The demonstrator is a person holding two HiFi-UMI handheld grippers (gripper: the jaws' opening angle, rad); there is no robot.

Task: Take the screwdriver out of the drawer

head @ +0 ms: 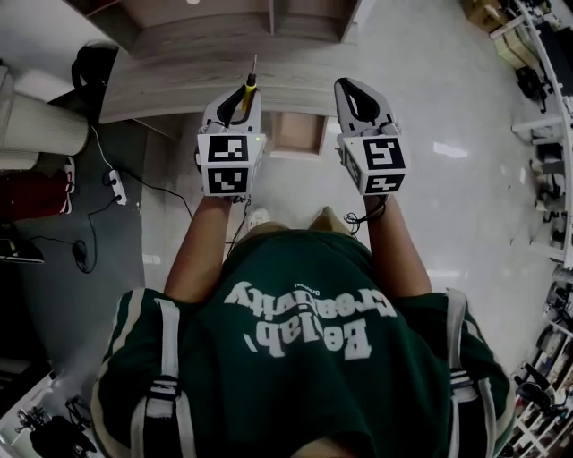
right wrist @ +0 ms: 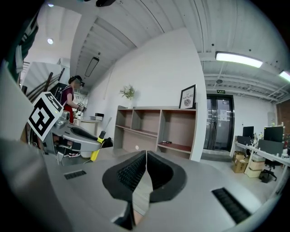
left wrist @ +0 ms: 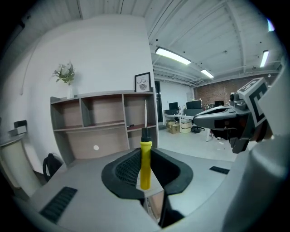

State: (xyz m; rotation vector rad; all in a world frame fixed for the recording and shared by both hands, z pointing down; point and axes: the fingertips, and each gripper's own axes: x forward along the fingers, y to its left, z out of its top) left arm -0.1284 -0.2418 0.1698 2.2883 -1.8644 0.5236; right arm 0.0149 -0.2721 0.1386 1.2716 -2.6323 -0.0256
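Note:
My left gripper (head: 242, 97) is shut on the screwdriver (head: 248, 88), held up in front of the person. Its yellow handle (left wrist: 145, 163) stands upright between the ribbed pads, and the thin metal shaft (left wrist: 145, 113) points away toward the shelf unit (left wrist: 104, 122). My right gripper (head: 358, 94) hangs level beside it on the right, its jaws shut with nothing between them (right wrist: 146, 154). It sees the left gripper with the screwdriver (right wrist: 96, 147) at its left. Below the grippers, a small drawer (head: 295, 132) shows at the front of the wooden unit.
The wooden shelf unit (head: 224, 27) fills the far wall, with a plant (left wrist: 65, 74) and a framed picture (left wrist: 142, 82) on top. A power strip with cables (head: 115, 183) lies on the floor at left. Office desks (head: 546, 89) stand at right. Another person (right wrist: 68, 97) stands far left.

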